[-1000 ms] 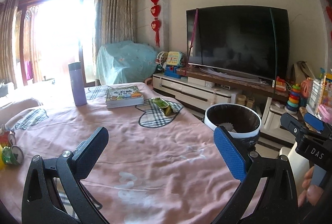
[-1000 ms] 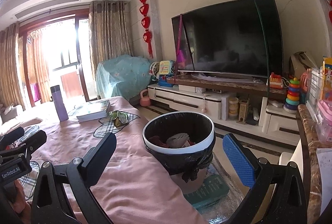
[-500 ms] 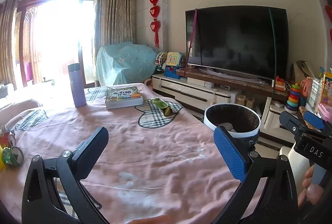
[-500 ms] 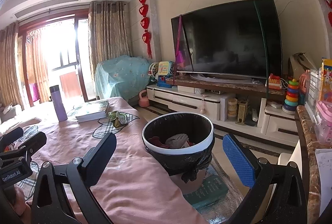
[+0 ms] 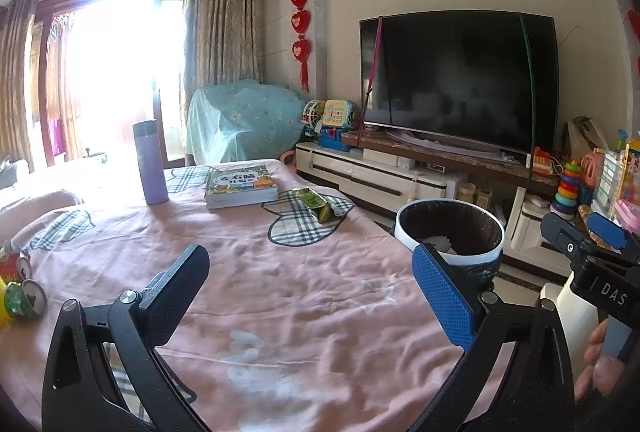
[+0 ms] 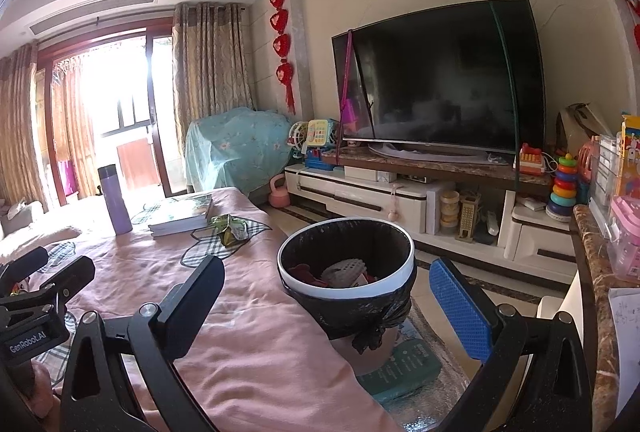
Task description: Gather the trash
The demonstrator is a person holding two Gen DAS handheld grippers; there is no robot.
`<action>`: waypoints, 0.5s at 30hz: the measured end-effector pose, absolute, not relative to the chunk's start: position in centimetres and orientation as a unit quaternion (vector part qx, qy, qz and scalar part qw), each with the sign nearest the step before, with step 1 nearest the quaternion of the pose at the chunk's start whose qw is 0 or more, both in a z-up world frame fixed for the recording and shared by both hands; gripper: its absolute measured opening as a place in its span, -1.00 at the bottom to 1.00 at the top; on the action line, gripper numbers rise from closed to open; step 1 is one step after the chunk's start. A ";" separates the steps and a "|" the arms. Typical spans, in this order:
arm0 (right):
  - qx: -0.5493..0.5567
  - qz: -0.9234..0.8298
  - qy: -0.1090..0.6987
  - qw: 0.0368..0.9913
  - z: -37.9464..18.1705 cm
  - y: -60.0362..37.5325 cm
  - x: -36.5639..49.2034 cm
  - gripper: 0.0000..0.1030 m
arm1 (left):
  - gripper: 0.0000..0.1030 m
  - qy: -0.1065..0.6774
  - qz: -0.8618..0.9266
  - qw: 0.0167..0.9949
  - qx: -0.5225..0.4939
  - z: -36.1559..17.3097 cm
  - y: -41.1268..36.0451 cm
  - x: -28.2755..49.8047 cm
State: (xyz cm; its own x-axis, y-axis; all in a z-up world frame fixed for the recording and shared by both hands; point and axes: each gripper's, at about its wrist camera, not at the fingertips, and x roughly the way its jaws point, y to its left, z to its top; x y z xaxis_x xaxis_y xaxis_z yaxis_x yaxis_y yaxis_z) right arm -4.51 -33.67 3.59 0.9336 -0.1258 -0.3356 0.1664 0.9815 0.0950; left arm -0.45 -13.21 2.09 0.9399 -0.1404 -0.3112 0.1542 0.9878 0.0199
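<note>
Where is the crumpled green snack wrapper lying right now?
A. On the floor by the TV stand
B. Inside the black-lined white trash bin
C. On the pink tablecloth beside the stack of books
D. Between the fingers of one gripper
C: the crumpled green snack wrapper lies on the pink tablecloth next to the stack of books, outside the black-lined white trash bin; both grippers are open and empty.

Left wrist view: you look low across the pink-covered desk (image 5: 304,312) toward the television (image 5: 460,79). Right wrist view: you face the same way from further right, close above the trash bin (image 6: 346,286). Shared: bin, book (image 5: 240,187), television wall.
</note>
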 end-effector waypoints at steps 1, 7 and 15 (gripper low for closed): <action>0.061 -0.075 0.167 0.981 3.6 -33.7 -4.5 1.00 | 1.00 0.157 -0.075 0.985 0.022 2.1 -13.2 -0.5; 0.061 -0.073 0.166 0.982 3.7 -33.6 -4.5 1.00 | 1.00 0.155 -0.078 0.985 0.025 2.2 -13.3 -0.5; 0.058 -0.069 0.167 0.982 3.8 -33.3 -4.4 1.00 | 1.00 0.156 -0.080 0.984 0.027 2.2 -13.4 -0.6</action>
State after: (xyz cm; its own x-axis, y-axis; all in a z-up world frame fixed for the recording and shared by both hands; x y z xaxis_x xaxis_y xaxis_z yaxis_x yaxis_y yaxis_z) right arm -4.44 -33.33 3.83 0.9349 -0.1153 -0.3356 0.1540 0.9839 0.0910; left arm -0.59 -13.43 2.19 0.9388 -0.1481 -0.3109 0.1649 0.9859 0.0282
